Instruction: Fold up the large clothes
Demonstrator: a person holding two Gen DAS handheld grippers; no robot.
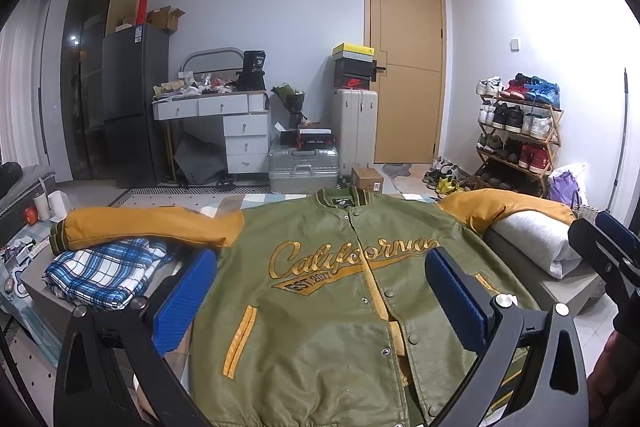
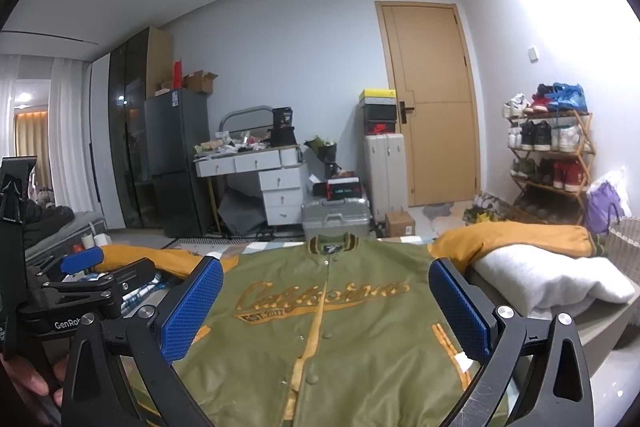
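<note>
An olive green jacket (image 1: 316,347) with mustard sleeves and gold "California" lettering lies spread flat, front up, collar away from me; it also fills the right wrist view (image 2: 340,351). Its left sleeve (image 1: 148,225) drapes over a folded blue plaid cloth (image 1: 104,275). The right sleeve (image 1: 508,205) rests on a folded pale grey garment (image 1: 536,239). My left gripper (image 1: 320,301) hovers open above the jacket's lower front, holding nothing. My right gripper (image 2: 326,309) is likewise open over the lower front, fingers wide apart. Both hem corners are hidden below the frames.
Beyond the surface stand a silver suitcase (image 1: 302,165), an upright pale suitcase (image 1: 356,131), a cardboard box (image 1: 367,179), a white desk (image 1: 224,119) and a shoe rack (image 1: 516,139). A woven basket (image 2: 624,243) sits at the right. A hand (image 2: 28,379) holds the left gripper's body.
</note>
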